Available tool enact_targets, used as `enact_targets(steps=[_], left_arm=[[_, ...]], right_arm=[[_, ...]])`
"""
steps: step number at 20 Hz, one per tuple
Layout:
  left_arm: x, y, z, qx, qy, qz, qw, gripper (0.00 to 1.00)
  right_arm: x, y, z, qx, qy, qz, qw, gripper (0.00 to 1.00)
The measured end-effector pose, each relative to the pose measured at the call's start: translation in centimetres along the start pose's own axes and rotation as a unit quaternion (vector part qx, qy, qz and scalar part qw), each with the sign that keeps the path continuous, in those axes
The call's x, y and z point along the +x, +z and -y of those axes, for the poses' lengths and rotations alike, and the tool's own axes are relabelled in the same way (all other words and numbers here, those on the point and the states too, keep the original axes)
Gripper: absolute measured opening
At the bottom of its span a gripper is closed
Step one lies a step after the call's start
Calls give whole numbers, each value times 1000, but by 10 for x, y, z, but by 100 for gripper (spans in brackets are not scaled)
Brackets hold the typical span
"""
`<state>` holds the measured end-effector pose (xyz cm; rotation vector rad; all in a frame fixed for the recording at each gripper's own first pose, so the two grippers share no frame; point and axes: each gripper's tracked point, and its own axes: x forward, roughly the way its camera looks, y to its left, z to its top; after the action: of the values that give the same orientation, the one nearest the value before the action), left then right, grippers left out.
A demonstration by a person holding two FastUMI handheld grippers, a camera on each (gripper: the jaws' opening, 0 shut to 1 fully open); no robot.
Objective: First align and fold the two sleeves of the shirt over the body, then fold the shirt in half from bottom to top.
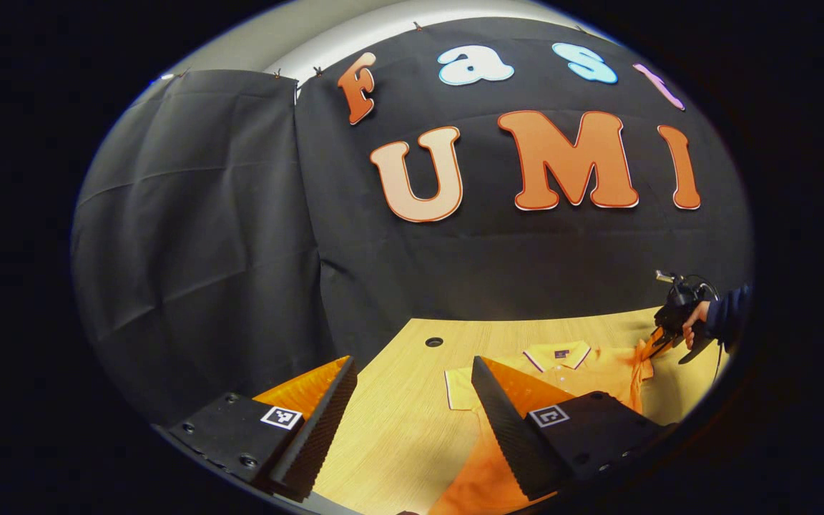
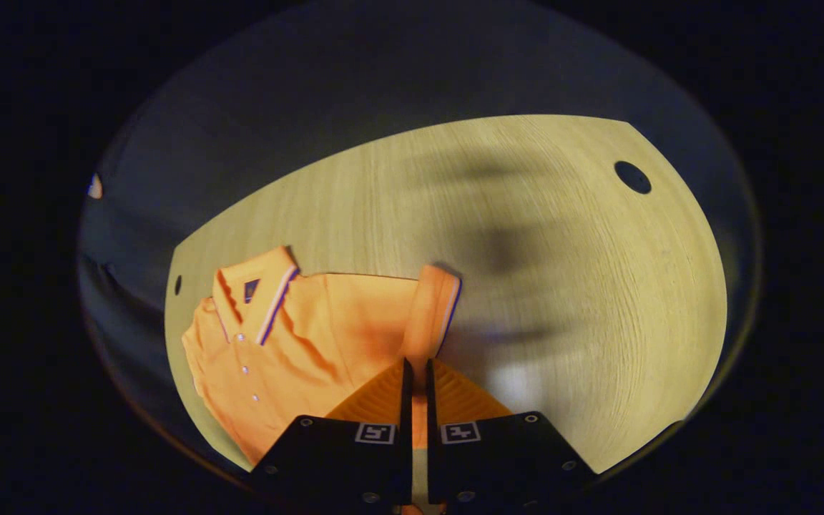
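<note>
The wooden table carries the orange shirt, which lies at seven o'clock in the right gripper view, collar toward ten o'clock. The right gripper is closed on one sleeve, lifted up. The left gripper is wide open above the table, with nothing between its fingers.

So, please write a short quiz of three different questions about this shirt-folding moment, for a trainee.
1. True or false: the left gripper is clamped on the shirt.
2. What does the right gripper hold? A) the collar B) a sleeve C) nothing
3. Fill in: the shirt lies on a wooden ____.

Key
1. False: its fingers stand wide apart above the table.
2. B: the fingers are closed on a sleeve, lifted off the table.
3. table
</note>
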<state>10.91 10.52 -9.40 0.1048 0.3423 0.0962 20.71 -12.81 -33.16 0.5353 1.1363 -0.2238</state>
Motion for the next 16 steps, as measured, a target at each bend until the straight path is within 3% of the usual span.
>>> enact_targets(steps=[3, 8, 10, 11, 14, 15, 16], left_arm=[[3, -3, 9, 1, -6, -11, 1000, 99], [4, -11, 17, 9, -11, -22, 1000, 99], [5, -16, 16, 8, -9, -32, 999, 99], [7, -18, 16, 6, -9, -36, 999, 99], [18, -21, 13, 0, -8, -44, 999, 99], [23, -23, 15, -3, -13, -49, 999, 99], [30, -25, 15, -9, -18, -53, 998, 99]], right_arm=[[-11, 7, -22, -45, 11, 15, 999, 9], [-15, 1, -71, -48, 73, 4, 996, 13], [-17, -1, -93, -51, 113, 6, 992, 21], [-19, -3, -99, -54, 125, 6, 991, 31], [-24, 4, -95, -61, 121, 25, 990, 42], [-27, 5, -91, -64, 113, 31, 991, 60], [-31, 6, -88, -67, 108, 36, 991, 65]])
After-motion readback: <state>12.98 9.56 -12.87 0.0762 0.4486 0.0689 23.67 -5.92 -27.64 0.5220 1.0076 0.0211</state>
